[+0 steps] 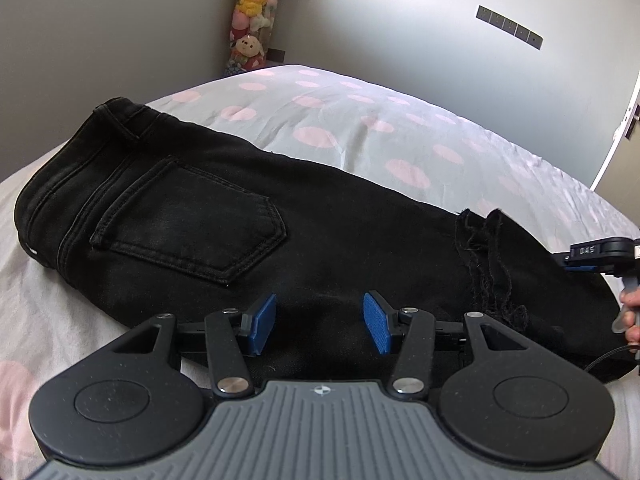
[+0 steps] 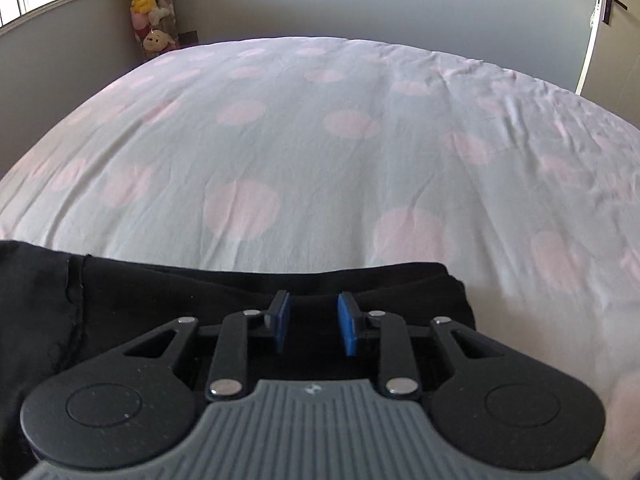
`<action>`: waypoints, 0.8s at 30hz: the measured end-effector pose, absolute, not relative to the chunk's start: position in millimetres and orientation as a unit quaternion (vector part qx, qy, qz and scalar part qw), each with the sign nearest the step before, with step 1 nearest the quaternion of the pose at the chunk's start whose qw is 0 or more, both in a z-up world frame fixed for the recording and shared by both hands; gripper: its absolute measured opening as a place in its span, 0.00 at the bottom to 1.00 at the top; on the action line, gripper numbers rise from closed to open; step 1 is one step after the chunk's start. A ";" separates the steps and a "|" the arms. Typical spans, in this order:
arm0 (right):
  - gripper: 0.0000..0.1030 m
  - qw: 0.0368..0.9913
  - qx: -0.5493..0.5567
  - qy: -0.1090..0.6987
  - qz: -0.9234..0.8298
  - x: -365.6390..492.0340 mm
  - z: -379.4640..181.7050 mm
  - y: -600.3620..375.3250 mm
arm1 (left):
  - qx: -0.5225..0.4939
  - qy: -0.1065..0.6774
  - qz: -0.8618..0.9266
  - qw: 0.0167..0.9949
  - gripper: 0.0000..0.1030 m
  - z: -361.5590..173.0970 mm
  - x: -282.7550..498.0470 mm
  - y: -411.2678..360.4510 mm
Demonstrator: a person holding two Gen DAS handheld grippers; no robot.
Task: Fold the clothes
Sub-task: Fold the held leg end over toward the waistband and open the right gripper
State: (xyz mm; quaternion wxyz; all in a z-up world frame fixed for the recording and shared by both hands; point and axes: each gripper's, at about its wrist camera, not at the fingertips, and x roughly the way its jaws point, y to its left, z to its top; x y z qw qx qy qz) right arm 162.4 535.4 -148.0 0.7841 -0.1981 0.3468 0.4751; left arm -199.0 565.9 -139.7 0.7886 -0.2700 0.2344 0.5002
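1. Left wrist view: my left claw [image 1: 320,322] hangs over the black denim jeans [image 1: 248,220], its blue pads [image 1: 264,322] apart with nothing clamped.
2. The jeans lie folded lengthwise on the white bedsheet with pink dots [image 1: 360,120], waistband at the far left, frayed hem toward the right.
3. My right claw [image 2: 313,322] sits above the jeans' folded right end, pads apart, gripping nothing.
4. Beyond the jeans' waistband, a column of plush toys [image 1: 254,12] stands in the room's corner.
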 end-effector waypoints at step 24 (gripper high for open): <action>0.23 0.779 -0.169 0.306 0.521 84.2 -170.5 414.4 | -0.268 0.212 0.560 0.755 0.57 -130.9 -217.1 561.5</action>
